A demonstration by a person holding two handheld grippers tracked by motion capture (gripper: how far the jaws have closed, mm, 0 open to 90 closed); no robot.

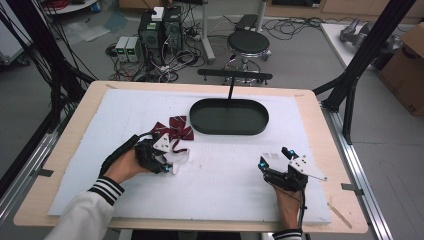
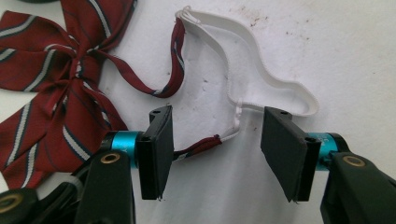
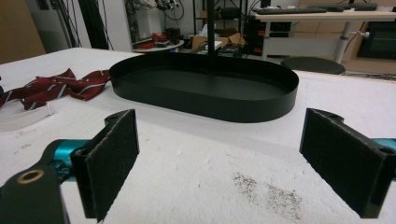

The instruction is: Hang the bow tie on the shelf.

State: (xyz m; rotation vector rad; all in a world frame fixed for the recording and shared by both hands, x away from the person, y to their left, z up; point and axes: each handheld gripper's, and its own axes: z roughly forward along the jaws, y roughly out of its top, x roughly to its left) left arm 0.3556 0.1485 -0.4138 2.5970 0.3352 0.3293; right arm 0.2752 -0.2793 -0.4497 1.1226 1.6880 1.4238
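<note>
Lying left of centre in the high view, the bow tie (image 1: 172, 131) rests on the white counter (image 1: 220, 175), its maroon striped bow toward the tray and its strap (image 1: 180, 155) trailing to the lower right. The left gripper (image 1: 167, 162) sits just below the bow, over the strap. In the left gripper view the bow fills the upper left, the white elastic loop of the strap (image 2: 261, 79) curves across the upper centre, and its maroon end passes between the fingers (image 2: 159, 149), which stand apart and press nothing, so the gripper is released. At upper centre of the high view stands the black oval tray (image 1: 229, 117). At lower right the right gripper (image 1: 275, 159) rests on the counter, fingers (image 3: 112, 158) spread wide and released; in its view the tray (image 3: 205, 93) lies ahead.
</note>
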